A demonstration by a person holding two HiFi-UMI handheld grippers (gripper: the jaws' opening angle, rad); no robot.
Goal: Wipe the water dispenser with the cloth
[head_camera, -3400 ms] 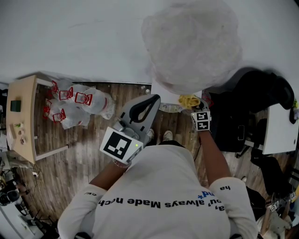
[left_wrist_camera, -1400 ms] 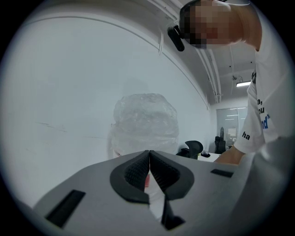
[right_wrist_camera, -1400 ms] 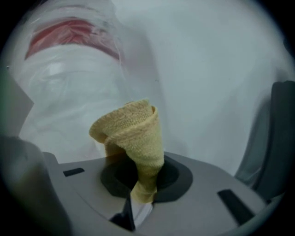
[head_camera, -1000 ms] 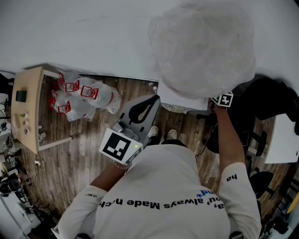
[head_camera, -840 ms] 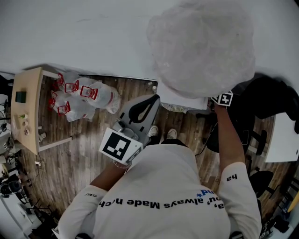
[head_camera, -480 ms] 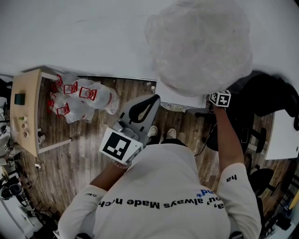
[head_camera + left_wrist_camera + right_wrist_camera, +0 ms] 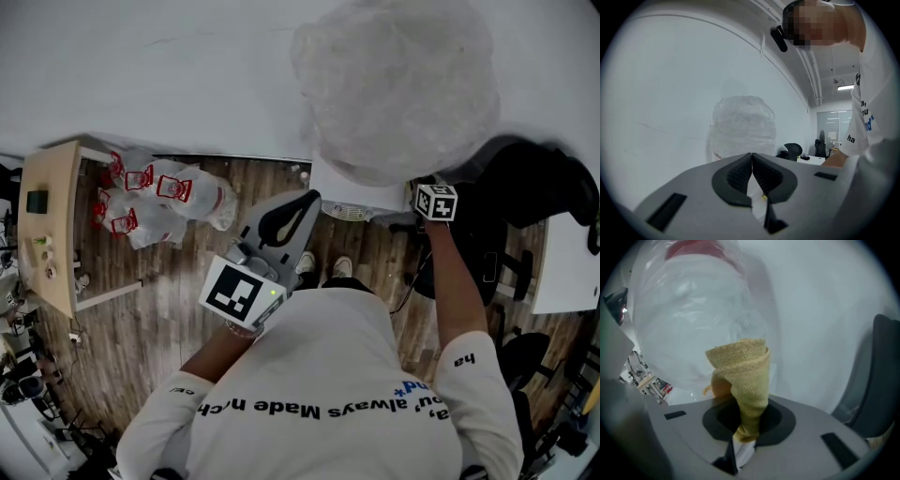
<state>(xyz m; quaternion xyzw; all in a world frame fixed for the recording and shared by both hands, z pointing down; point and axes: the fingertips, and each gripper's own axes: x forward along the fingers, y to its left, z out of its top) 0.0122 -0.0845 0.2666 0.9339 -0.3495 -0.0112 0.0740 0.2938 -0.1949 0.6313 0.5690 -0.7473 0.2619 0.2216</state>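
Right gripper [image 7: 743, 427] clamps a folded yellow woven cloth [image 7: 743, 376] at the right edge of the plastic-wrapped white water dispenser [image 7: 394, 84]; left gripper [image 7: 752, 171] (empty) has its jaws together.

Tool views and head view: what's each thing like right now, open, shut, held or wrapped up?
left tool: shut, nothing between its jaws.
right tool: shut on the cloth.
cloth: yellow, bunched up, pinched at its lower end, sticking up.
water bottle: wrapped in clear plastic.
water dispenser: standing, with the wrapped bottle on top.
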